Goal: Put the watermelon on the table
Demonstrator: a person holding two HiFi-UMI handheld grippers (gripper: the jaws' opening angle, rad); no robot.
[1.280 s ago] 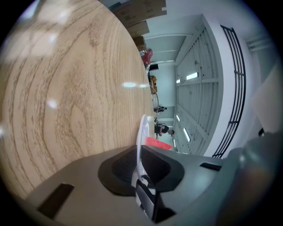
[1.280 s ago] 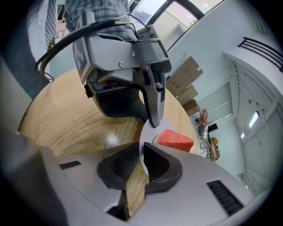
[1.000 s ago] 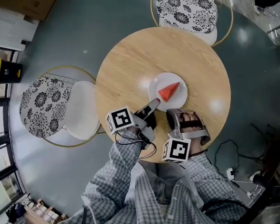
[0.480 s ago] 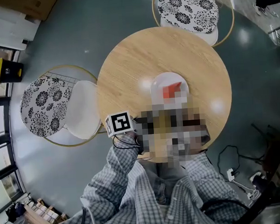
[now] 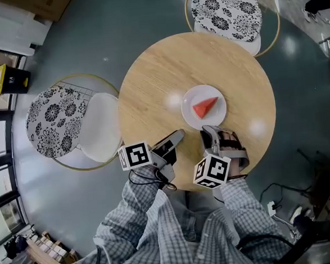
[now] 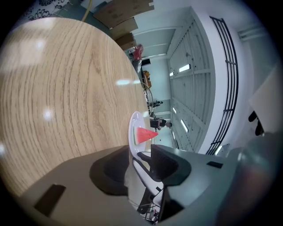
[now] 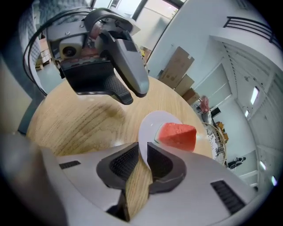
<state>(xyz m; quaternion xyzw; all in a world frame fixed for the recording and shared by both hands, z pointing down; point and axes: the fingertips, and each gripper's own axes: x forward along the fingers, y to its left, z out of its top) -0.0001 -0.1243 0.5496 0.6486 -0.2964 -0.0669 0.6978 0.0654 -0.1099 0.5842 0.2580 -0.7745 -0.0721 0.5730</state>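
A red watermelon wedge (image 5: 205,106) lies on a small white plate (image 5: 193,118) on the round wooden table (image 5: 166,66). My right gripper (image 5: 206,131) reaches the plate's near rim. In the right gripper view the plate (image 7: 148,126) runs into the narrow gap of that gripper (image 7: 142,159), which is shut on the rim, with the wedge (image 7: 177,134) just beyond. My left gripper (image 5: 176,136) hovers left of the plate, clear of it. Its jaws have just been opening and nothing is between them. In the left gripper view the plate (image 6: 132,132) and wedge (image 6: 143,134) lie ahead of that gripper (image 6: 140,160).
Two patterned chairs stand by the table, one at the far side (image 5: 227,8) and one at the left (image 5: 57,122). A yellow-and-black box (image 5: 3,80) sits on the floor at the far left. Cables (image 5: 277,205) lie on the floor at the right.
The left gripper has let go of the plate's left rim, opened, and drawn back toward the table's near edge. The right gripper stays at the plate's near rim.
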